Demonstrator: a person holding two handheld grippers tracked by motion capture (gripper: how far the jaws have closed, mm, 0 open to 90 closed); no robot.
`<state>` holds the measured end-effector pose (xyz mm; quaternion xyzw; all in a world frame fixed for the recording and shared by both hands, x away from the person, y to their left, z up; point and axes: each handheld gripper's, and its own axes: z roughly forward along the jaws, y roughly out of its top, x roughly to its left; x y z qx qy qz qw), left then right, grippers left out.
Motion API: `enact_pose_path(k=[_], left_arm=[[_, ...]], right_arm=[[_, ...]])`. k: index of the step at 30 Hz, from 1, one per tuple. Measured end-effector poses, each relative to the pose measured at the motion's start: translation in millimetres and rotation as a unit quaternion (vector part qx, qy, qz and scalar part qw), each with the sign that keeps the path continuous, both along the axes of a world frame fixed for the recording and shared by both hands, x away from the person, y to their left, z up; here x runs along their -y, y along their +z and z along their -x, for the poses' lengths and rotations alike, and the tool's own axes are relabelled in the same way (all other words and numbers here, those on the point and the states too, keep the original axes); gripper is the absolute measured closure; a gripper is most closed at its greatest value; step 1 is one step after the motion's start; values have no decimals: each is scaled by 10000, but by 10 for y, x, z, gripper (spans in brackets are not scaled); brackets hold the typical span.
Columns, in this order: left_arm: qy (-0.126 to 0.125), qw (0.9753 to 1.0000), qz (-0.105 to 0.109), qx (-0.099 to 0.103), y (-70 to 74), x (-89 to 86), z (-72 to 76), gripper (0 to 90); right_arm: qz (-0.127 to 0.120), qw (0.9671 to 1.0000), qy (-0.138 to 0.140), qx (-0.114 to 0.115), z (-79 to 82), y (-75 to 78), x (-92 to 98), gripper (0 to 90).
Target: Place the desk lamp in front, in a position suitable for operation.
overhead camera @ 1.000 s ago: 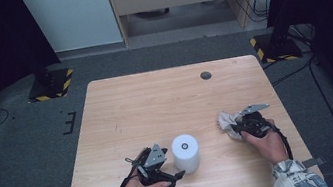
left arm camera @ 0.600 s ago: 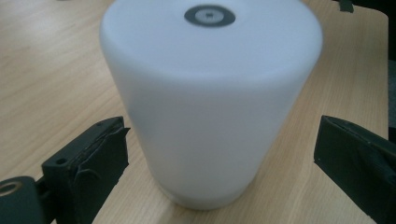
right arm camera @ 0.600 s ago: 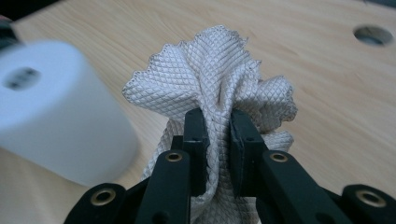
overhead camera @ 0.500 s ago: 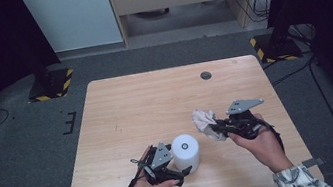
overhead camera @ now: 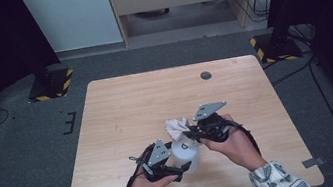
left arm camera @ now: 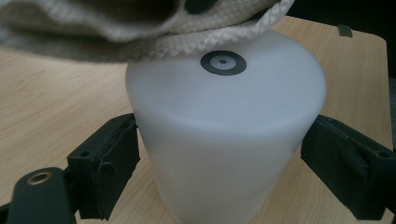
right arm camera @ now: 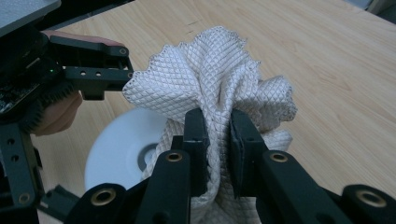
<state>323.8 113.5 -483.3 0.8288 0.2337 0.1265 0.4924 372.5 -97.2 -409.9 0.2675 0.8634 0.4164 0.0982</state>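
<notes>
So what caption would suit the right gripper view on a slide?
Right gripper pinching a bunched white cloth above a white cylinder.

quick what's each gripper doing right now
Left gripper: closed around the white cylinder.
Right gripper: shut on the white cloth, above the cylinder.

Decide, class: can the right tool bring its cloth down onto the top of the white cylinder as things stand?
Probably yes: the right tool grips the cloth just above the white cylinder, with nothing between them.
</notes>
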Motion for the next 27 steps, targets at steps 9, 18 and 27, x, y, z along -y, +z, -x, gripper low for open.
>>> enact_pose_path(k=[9, 18, 27], left_arm=[[40, 9998, -150, 106, -4, 11, 8, 102], [63, 9999, -107, 88, -2, -6, 14, 95], [66, 9999, -102, 24, -32, 15, 5, 103]], right_arm=[[143, 9990, 414, 94, 221, 28, -219, 791], [153, 9992, 337, 117, 404, 54, 83, 791], [256, 9997, -20, 52, 145, 29, 247, 791]])
